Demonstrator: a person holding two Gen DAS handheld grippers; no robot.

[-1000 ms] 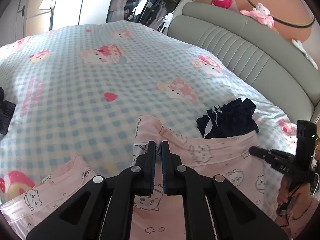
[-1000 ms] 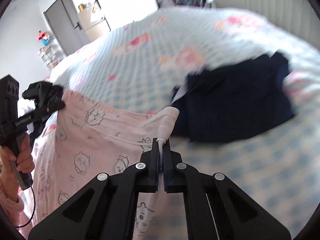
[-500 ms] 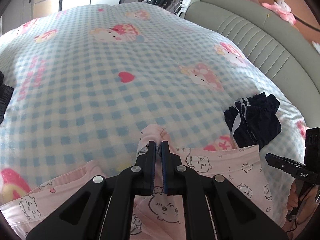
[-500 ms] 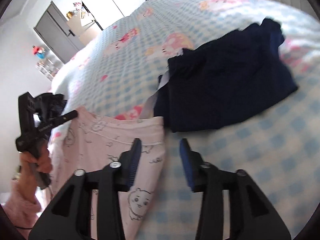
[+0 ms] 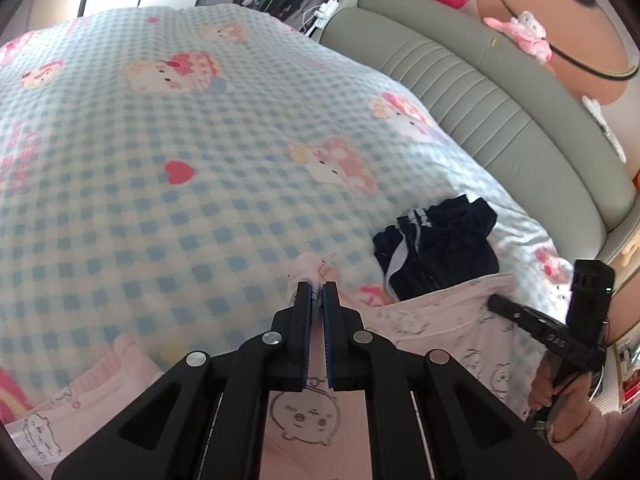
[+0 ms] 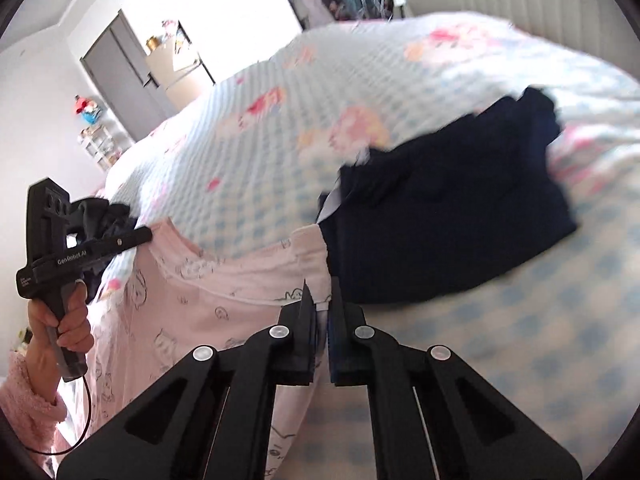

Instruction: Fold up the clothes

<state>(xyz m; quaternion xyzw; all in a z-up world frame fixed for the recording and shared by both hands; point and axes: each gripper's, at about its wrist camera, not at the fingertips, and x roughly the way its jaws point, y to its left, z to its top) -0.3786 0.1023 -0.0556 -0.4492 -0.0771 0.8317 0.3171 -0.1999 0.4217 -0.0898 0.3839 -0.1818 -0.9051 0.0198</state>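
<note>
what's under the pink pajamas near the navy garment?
The pink pajamas lie on the checkered blanket. Their right edge meets the navy garment; which one overlaps is unclear. Anything beneath the pink cloth is hidden. Both grippers, left and right, pinch its edge.

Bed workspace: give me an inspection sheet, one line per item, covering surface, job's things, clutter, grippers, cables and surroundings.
Surface: blue-and-white checked bedspread with cartoon prints, bare across the middle.
Job's things: pink cartoon-print garment spread at the near edge; dark navy garment beside it, the pink edge touching it.
Clutter: dark bundle of cloth at the bed's far side.
Grippers: left gripper shut on a bunched pink edge; right gripper shut on the pink hem.
Cables: thin black cable hanging from the left handle.
Surroundings: grey padded headboard; pink plush toy; grey wardrobe door.
</note>
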